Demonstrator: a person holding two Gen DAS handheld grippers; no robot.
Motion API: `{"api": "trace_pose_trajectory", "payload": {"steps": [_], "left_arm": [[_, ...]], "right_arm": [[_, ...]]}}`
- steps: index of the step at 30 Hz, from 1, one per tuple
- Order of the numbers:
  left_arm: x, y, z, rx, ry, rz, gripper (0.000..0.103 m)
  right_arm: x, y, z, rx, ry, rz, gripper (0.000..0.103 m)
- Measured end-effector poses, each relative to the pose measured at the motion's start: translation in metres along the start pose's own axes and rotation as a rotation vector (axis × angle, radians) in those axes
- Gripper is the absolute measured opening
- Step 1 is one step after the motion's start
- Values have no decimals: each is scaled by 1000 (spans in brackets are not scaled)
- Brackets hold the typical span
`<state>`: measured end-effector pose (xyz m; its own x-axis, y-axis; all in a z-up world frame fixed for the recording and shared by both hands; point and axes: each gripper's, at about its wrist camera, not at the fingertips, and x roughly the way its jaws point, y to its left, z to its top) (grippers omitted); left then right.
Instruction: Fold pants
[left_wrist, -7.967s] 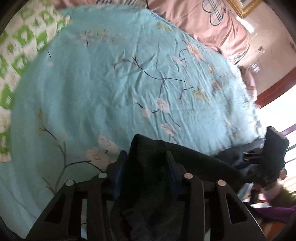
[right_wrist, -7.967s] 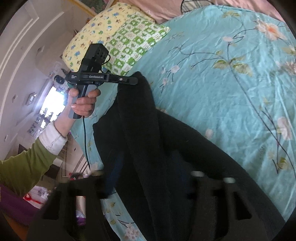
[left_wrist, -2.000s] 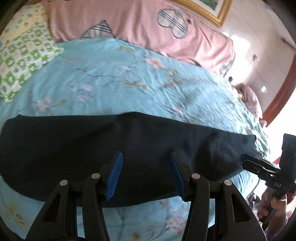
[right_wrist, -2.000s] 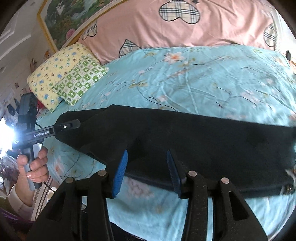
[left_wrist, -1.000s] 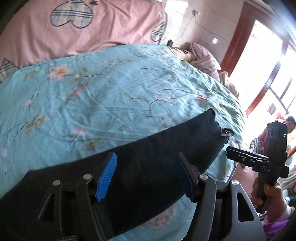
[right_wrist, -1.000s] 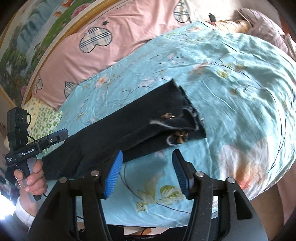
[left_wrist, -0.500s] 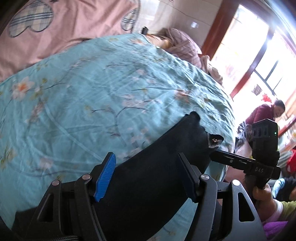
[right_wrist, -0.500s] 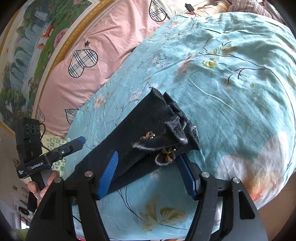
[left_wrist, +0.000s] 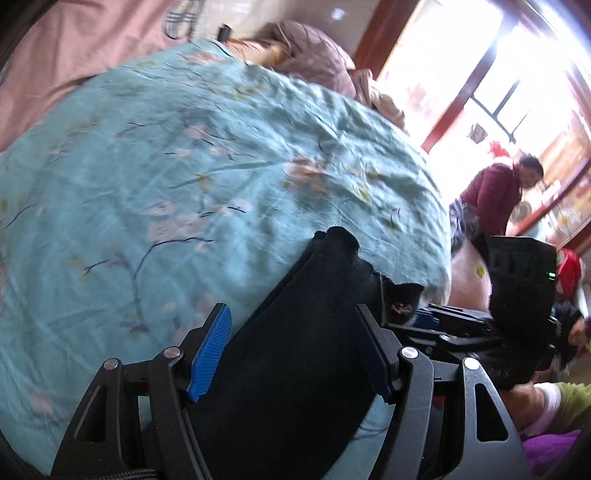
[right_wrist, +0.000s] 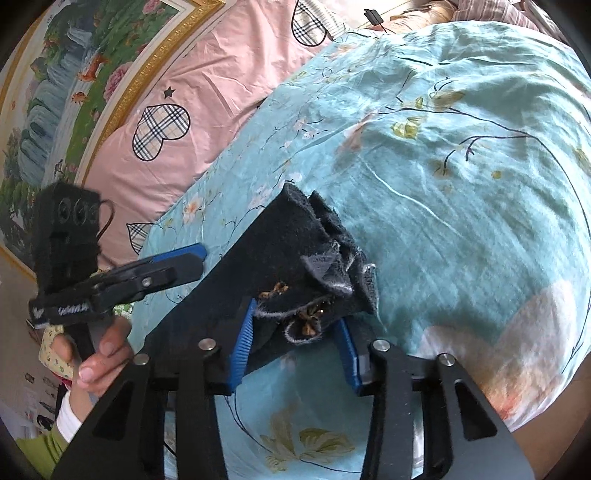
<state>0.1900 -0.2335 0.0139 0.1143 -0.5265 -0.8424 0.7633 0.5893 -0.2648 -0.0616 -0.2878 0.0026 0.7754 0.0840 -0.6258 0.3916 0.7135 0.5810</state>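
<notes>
We see the left gripper (left_wrist: 295, 347) with its fingers spread wide, released, above the black pants (left_wrist: 295, 350) that lie in a long strip on the bed's turquoise floral sheet (left_wrist: 166, 177); no blue pad presses on the cloth. Further right, the frayed end of the pants sits near the bed's edge, bunched between the blue fingers (right_wrist: 242, 345) of the right gripper (right_wrist: 295, 343), which are closing on it, though we cannot tell whether they already grip. A person in a dark red top (left_wrist: 495, 199) stands by the bright window (left_wrist: 491, 74).
</notes>
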Motion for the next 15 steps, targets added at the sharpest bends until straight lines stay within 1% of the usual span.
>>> {"api": "trace_pose_trajectory", "payload": {"steps": [1, 2, 3, 4, 7, 8, 9, 11, 12, 13, 14, 15], "left_arm": [[5, -1, 3, 14, 15, -7, 68], [11, -2, 6, 27, 34, -18, 68], [20, -4, 10, 44, 67, -38, 68], [27, -5, 12, 54, 88, -43, 68], [50, -9, 19, 89, 150, -36, 62], [56, -11, 22, 99, 162, -35, 58], [59, -15, 25, 117, 165, -50, 54], [61, -17, 31, 131, 171, -85, 28], [62, -17, 35, 125, 177, -106, 24], [63, -16, 37, 120, 177, -111, 19], [64, -16, 38, 120, 173, -113, 16], [64, -16, 39, 125, 161, -110, 15]], "right_arm": [[0, 0, -1, -5, -2, 0, 39], [0, 0, -2, -10, -4, 4, 33], [-1, 0, -3, -13, -3, 9, 20], [-1, -1, -4, -15, -4, 14, 16], [-4, -1, -4, -42, -22, 18, 14], [-5, 0, -3, -52, -25, 14, 13], [-6, -2, -2, -56, -25, 15, 13], [-7, -5, 0, -51, -27, 22, 13], [-8, -6, 0, -50, -27, 23, 13], [-7, -8, 1, -46, -24, 26, 13], [-6, -9, 0, -44, -20, 27, 13], [-5, -9, 0, -44, -19, 29, 13]]}}
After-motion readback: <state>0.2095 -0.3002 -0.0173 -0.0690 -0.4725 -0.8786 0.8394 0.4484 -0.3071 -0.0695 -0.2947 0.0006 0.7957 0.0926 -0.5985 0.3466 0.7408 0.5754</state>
